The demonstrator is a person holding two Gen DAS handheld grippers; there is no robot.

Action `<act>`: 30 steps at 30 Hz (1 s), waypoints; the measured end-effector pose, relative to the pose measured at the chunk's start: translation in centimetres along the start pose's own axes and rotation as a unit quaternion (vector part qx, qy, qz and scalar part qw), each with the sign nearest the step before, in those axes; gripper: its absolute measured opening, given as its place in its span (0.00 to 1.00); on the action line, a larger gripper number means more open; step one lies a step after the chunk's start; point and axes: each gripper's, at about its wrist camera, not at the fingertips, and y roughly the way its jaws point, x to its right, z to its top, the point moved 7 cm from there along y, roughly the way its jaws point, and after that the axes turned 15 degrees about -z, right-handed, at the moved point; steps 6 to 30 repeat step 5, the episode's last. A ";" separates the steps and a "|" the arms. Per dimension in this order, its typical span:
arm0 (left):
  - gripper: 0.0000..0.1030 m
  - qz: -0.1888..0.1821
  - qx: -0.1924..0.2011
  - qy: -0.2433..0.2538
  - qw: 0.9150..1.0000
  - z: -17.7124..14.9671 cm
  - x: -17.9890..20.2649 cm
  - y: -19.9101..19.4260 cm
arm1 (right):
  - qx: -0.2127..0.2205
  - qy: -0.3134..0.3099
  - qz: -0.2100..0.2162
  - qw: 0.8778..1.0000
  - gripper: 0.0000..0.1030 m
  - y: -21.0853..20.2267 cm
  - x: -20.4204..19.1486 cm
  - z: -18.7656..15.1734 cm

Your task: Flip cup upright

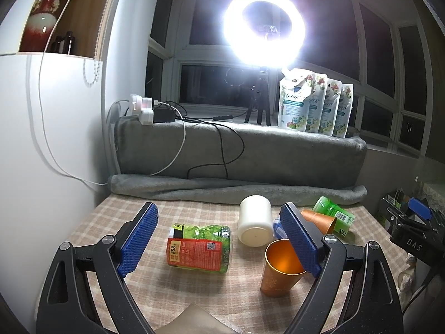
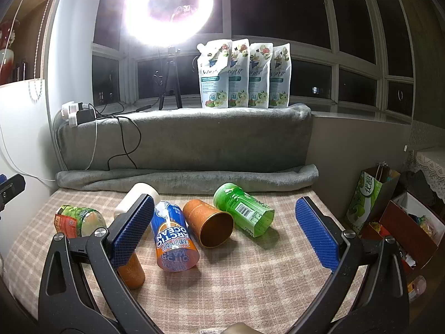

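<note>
An orange cup (image 1: 281, 270) stands upright on the checked cloth; in the right wrist view (image 2: 132, 271) it is partly behind a finger. Lying on their sides are a white cup (image 1: 254, 224), a second orange cup (image 2: 210, 224), a blue "Arctic Ocean" cup (image 2: 173, 242), a green cup (image 2: 244, 213) and a green-and-red cup (image 1: 200, 247). My left gripper (image 1: 219, 239) is open and empty; its right finger (image 1: 299, 239) overlaps the upright cup's rim. My right gripper (image 2: 225, 232) is open and empty, spanning the blue, orange and green cups.
A grey blanket (image 1: 236, 153) covers the ledge behind the table, with cables and a power strip (image 1: 144, 108). A ring light (image 1: 264, 27) on a tripod and several detergent pouches (image 2: 244, 75) stand on the sill. Boxes and a bag (image 2: 370, 200) sit to the right of the table.
</note>
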 end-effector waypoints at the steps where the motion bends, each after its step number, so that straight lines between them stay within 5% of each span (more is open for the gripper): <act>1: 0.87 0.000 0.000 0.000 1.000 0.0 0.0 0.0 | 0.000 0.000 0.000 1.000 1.00 0.0 0.1 0.0; 30: 0.87 0.002 0.005 0.005 1.000 0.2 0.0 -0.1 | 0.001 0.000 0.000 1.000 1.00 0.0 0.0 0.0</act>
